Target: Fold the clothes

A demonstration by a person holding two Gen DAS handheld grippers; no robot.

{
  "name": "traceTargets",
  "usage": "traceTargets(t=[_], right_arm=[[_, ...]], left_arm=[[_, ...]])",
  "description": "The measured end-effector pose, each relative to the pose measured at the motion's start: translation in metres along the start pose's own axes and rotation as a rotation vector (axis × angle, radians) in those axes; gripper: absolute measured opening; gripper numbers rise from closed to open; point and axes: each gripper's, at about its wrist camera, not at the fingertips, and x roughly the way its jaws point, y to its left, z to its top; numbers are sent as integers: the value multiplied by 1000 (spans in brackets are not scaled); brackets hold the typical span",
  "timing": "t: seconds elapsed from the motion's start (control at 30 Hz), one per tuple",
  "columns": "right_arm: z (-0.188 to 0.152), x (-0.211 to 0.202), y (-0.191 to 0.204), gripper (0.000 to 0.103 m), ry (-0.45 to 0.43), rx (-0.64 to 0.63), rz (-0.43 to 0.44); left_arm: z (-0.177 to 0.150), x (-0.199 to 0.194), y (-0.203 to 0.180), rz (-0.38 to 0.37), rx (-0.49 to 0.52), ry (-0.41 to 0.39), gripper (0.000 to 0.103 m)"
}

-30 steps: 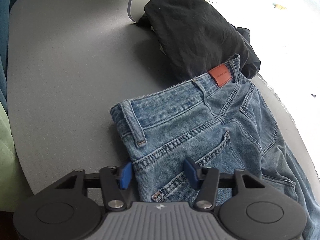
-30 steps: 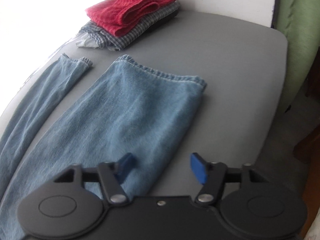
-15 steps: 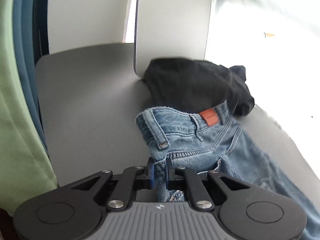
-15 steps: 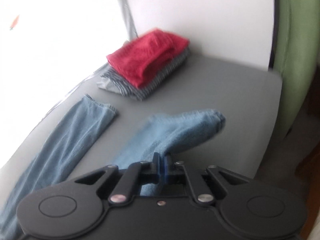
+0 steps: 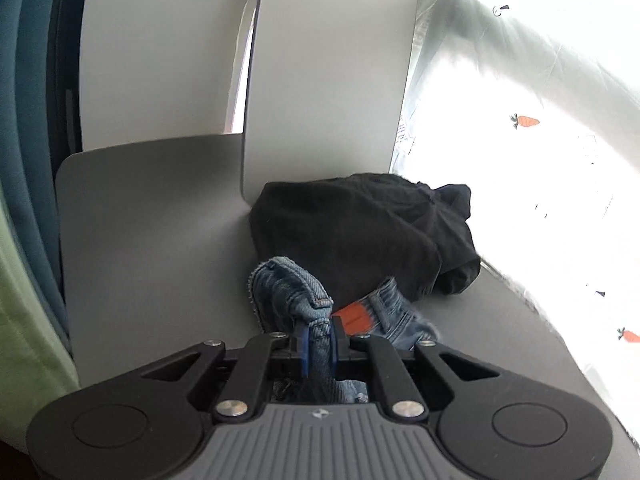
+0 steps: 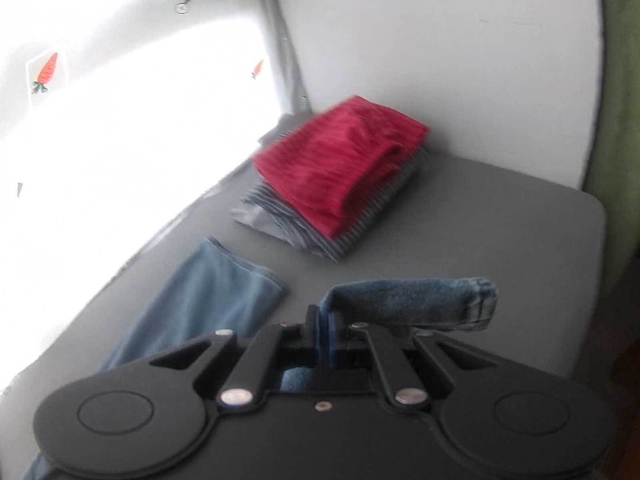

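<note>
Blue jeans lie on a grey table. In the left wrist view my left gripper (image 5: pixel 318 338) is shut on the waistband (image 5: pixel 290 288), which hangs bunched above the table, the orange-brown label (image 5: pixel 353 316) just right of it. In the right wrist view my right gripper (image 6: pixel 323 330) is shut on the near trouser leg (image 6: pixel 416 300), whose hem sticks out to the right above the table. The other leg (image 6: pixel 208 292) lies flat at the left.
A crumpled black garment (image 5: pixel 360 228) lies behind the waistband against a white upright panel (image 5: pixel 324 92). A folded red cloth (image 6: pixel 340 160) sits on a folded striped garment (image 6: pixel 332 232) at the far end. The table edge (image 6: pixel 592 272) is at the right.
Both grippers went from open above the flat jeans to shut on them, then lifted. The waistband and the near leg have come up off the table and bunched.
</note>
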Motion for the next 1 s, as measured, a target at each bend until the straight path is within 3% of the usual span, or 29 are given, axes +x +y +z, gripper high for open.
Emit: traceTargets(t=[0.13, 0.33, 0.43, 0.5, 0.57, 0.6, 0.63, 0.67, 0.7, 0.73, 0.77, 0.9, 1.0], right_arm=[[36, 44, 51, 4, 6, -15, 70], [77, 155, 163, 4, 48, -89, 111], [76, 225, 220, 5, 132, -139, 103], [65, 263, 251, 13, 187, -212, 81], [52, 289, 273, 14, 220, -282, 60], [49, 287, 274, 20, 208, -284, 75], [45, 284, 273, 44, 194, -283, 93], [42, 276, 269, 57, 163, -275, 113], [37, 265, 261, 64, 128, -272, 129], [32, 254, 252, 64, 101, -274, 135], [28, 243, 242, 64, 86, -275, 124], [7, 210, 187, 64, 64, -263, 33], [-12, 197, 141, 65, 78, -208, -37]], left_arm=[[10, 33, -49, 1, 38, -45, 11], [17, 119, -121, 19, 66, -56, 11], [11, 177, -159, 100, 124, -46, 12], [1, 215, -178, 155, 171, -12, 17], [-9, 230, -187, 121, 217, 13, 22], [-12, 228, -190, 100, 239, 12, 23], [-17, 224, -194, 82, 272, -2, 27], [-22, 216, -199, 66, 318, -28, 33], [-28, 208, -203, 50, 363, -55, 49], [-33, 200, -208, 33, 407, -75, 63], [-39, 191, -215, 1, 442, -75, 65], [-77, 157, -243, -213, 513, 35, 68], [-131, 138, -275, -366, 593, 155, 71]])
